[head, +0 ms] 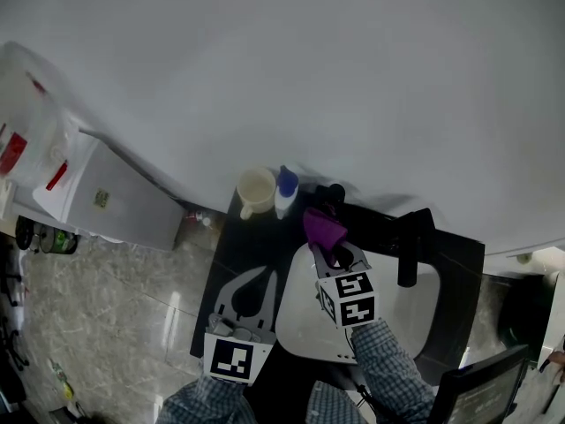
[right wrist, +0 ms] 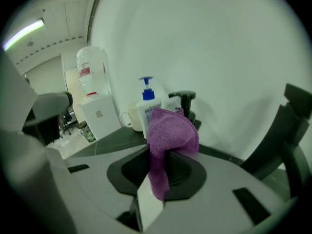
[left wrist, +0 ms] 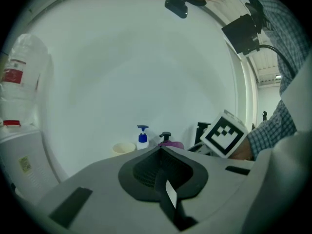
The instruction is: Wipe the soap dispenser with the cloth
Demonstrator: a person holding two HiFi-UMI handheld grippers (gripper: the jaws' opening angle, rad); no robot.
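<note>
The right hand-held gripper (head: 335, 253) is pressed together on a purple cloth (right wrist: 171, 129). One end of the cloth is pinched between the jaws and the rest bunches up in a loose fold beyond the tips. In the head view the cloth (head: 323, 226) hangs over the far edge of a white sink (head: 417, 309), just near and to the right of the soap dispenser (head: 286, 193). The right gripper view shows the fold overlapping the lower right side of the dispenser (right wrist: 146, 105), but whether the cloth touches it cannot be told.

The soap dispenser is a white bottle with a blue pump. It stands upright at the far edge of the dark desk (head: 231, 256), close to the wall. A cream cup (head: 256, 191) stands just to its left, and a black pump bottle (head: 334, 193) stands just to its right. A black tap (head: 410, 247) rises at the far right of the sink.

The left hand-held gripper (head: 267, 272) hovers over the desk to the left of the sink, well short of the dispenser. Its own view shows its jaws (left wrist: 161, 149) pressed together with nothing between them. That view also takes in the cup (left wrist: 124, 147), the dispenser (left wrist: 142, 137) and the cloth (left wrist: 170, 144) ahead.

On the floor to the left of the desk stands a white water cooler (head: 110, 200), with a clear bottle (right wrist: 91, 74) on top.
</note>
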